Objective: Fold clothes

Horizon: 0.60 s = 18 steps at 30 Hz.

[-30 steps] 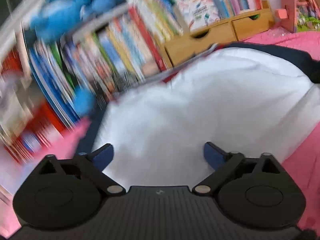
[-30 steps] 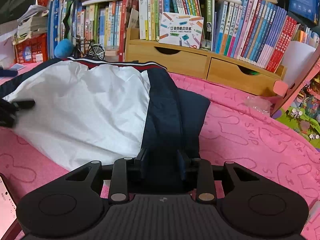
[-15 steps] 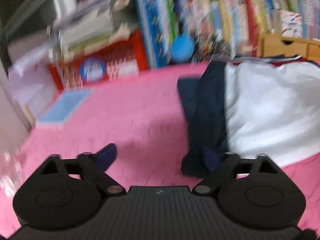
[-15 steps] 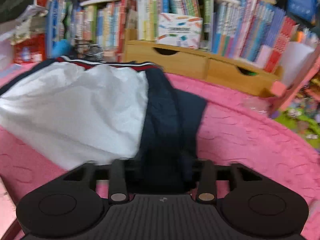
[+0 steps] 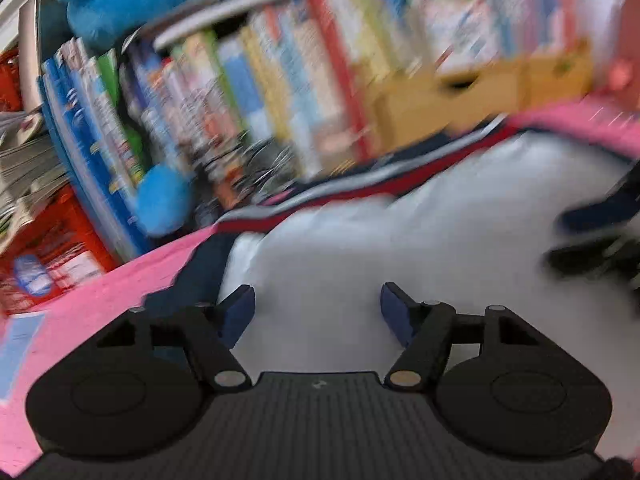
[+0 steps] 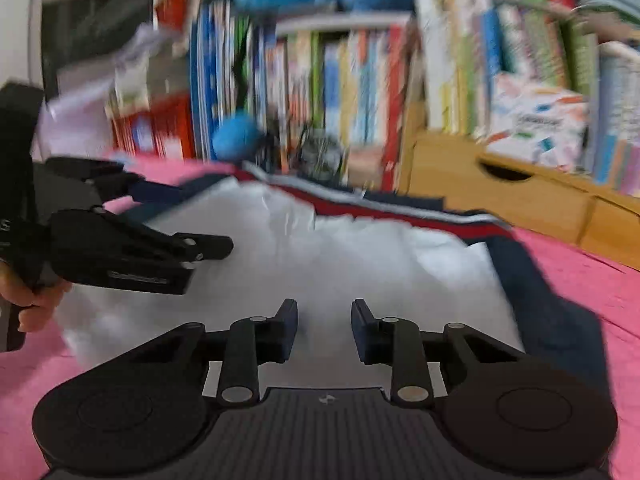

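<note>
Sleeves released; both grippers now over the white panel.
You are narrowing the left gripper (image 5: 318, 312) and right gripper (image 6: 324, 330) on nothing above the jacket (image 6: 360, 256); next fold pending.

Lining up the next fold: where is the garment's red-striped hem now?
In the right wrist view the red-striped hem runs along the garment's far edge, just before the books and wooden drawers.

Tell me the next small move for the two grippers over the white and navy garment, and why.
Probably lower both onto the garment's near white edge and pinch it for the next fold. The left gripper and the right gripper both hang over the white panel with jaws closing and nothing clamped between them. The navy sleeves look already folded in. Blur hides the hem.
</note>
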Each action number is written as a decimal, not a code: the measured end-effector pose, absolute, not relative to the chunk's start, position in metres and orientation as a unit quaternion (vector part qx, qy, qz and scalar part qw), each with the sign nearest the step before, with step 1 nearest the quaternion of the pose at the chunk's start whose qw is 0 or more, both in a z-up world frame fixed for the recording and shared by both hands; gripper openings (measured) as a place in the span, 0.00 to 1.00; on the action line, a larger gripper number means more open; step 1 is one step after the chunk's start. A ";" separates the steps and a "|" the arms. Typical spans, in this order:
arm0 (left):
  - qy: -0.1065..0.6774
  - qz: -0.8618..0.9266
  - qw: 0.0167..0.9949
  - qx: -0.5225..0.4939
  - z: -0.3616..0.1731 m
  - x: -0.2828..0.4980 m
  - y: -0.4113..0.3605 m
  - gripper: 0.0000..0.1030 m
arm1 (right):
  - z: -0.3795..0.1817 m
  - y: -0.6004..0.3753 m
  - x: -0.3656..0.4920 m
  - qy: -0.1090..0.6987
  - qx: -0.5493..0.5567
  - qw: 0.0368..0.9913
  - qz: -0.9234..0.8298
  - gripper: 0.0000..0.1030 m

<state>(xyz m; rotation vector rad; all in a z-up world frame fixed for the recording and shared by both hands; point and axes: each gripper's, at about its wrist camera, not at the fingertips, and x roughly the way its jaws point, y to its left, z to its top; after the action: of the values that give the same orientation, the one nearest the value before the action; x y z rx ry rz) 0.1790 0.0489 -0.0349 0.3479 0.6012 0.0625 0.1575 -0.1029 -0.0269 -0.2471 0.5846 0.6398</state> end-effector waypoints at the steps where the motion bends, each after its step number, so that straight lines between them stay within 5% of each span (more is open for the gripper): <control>1: 0.288 0.036 0.941 0.171 -0.037 0.177 0.060 0.78 | -0.032 -0.101 0.164 0.279 -0.143 0.903 0.293 0.29; 10: 0.315 0.147 0.932 0.104 -0.039 0.161 0.158 0.80 | -0.056 -0.234 0.206 0.305 -0.055 0.947 0.080 0.27; 13: 0.317 0.144 0.932 0.102 -0.029 0.154 0.153 0.70 | -0.053 -0.255 0.207 0.312 -0.056 0.948 0.023 0.29; 18: 0.255 0.049 0.962 0.078 0.011 0.152 0.115 0.71 | -0.020 -0.227 0.189 0.262 -0.040 0.957 0.120 0.29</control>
<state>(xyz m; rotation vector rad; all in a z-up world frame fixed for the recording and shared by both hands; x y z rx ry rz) 0.1523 0.1151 0.0113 0.1586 0.5168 0.1000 0.1894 -0.2271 -0.0204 -0.0808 0.5319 0.2432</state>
